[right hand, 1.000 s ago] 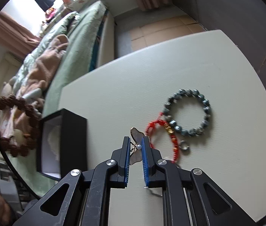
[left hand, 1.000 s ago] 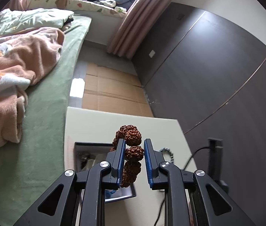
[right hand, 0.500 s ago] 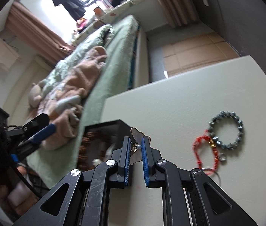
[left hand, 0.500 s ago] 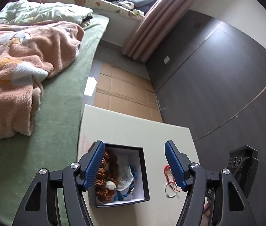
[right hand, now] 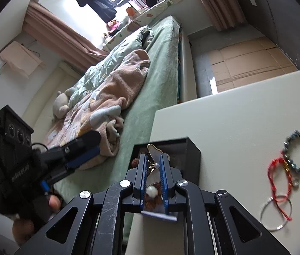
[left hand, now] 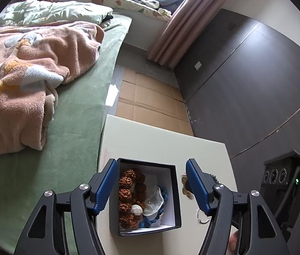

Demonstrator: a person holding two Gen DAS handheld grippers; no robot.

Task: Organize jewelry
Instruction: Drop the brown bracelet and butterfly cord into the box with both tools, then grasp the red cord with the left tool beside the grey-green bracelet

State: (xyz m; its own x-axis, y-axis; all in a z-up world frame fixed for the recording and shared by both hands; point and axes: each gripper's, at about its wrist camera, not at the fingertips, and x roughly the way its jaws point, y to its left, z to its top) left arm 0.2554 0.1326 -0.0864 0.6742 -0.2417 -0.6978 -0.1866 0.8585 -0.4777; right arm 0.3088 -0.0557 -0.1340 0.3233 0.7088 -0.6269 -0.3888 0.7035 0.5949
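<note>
Left wrist view: left gripper poised over the open black box on the pale desk, fingers spread wide with nothing between them, having just been opening. Inside the box, a brown knobbly bead bracelet lying along the left wall, long axis running from the near edge toward the far edge, beside a pale translucent piece and blue beads. Just right of the box, partly hidden behind the right finger, a small gold-toned ornament and a thin silver ring. Right wrist view: right gripper above the box, fingers nearly together and clamped on a butterfly-shaped brooch, held upright, long axis pointing away along the fingers, a small pearl at its middle. Well right on the desk: a grey bead bracelet, a red cord bracelet touching it, and a silver bangle.
</note>
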